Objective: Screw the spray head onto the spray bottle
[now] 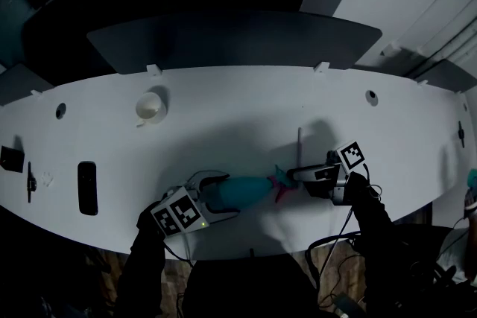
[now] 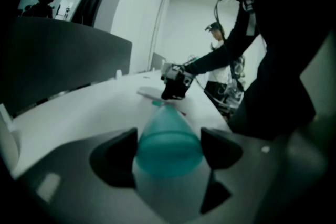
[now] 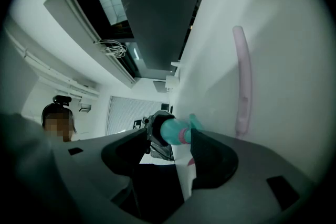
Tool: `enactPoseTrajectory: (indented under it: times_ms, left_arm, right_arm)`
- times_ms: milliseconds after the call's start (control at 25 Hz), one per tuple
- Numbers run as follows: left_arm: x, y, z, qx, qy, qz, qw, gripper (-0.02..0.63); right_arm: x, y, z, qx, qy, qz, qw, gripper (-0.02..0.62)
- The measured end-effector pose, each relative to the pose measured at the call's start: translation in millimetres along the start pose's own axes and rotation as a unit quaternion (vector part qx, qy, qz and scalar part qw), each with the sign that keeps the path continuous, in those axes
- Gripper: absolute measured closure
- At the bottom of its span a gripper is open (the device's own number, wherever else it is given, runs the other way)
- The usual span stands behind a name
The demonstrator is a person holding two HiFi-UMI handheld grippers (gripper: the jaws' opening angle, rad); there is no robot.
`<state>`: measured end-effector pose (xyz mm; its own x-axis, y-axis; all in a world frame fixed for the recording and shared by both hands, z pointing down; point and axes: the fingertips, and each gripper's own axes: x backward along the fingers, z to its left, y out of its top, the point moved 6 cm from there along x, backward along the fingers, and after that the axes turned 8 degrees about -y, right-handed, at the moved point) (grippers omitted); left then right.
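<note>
Clamping the teal spray bottle (image 1: 246, 191) lying lower centre on the counter (image 1: 223, 108), left tool (image 1: 216, 196) is steadying it; right tool (image 1: 298, 175) is hovering, jaws apart, at the spray head (image 1: 282, 184). Next likely: grip, twist.

Teal see-through plastic spray bottle (image 1: 242, 192): teal over most of body, paler and frosted twd the near end in left gripper view.
Pink-and-teal plastic spray head (image 1: 282, 182): teal trigger, pink collar at neck.
Left gripper (image 2: 169, 148): dk grey-blk jaws; cube w/ blk-on-wht square markers.
Right gripper (image 3: 169, 139): same dk jaws, same blk/wht marker pattern.
Long curved white table (image 1: 238, 97): plain wht, no pattern, shadows grey.
Small round white cup (image 1: 150, 107): wht all over.
Flat black rectangular slab (image 1: 87, 188): solid blk.
Thin pale-pink tube (image 3: 241, 81): pink in right gripper view, reads grey in head view.
Dark grey curved partition panel (image 1: 231, 41): flat charcoal.
Person's sleeves (image 1: 145, 257): blk.
</note>
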<state>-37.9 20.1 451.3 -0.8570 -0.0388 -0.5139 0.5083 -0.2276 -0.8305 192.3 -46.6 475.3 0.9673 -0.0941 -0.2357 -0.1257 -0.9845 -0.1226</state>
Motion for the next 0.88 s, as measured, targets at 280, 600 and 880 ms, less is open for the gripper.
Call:
enactPoseTrajectory:
  times_ms: [280,600,880]
  left_arm:
    - [-6.6,4.1,2.8,0.005,0.016,-0.020,0.9997,0.225]
    - [-9.3,6.3,1.9,-0.003,0.007,0.002,1.0000,0.225]
    - [-14.4,10.2,3.0,-0.010,-0.001,0.035,0.9993,0.224]
  right_arm:
    - [-11.8,-3.1,10.8,0.038,-0.022,0.025,0.999,0.325]
    - [17.3,-0.7,-11.2,0.039,-0.199,0.108,0.973,0.325]
    - [-1.6,-5.7,-8.1,0.004,-0.129,0.076,0.989,0.325]
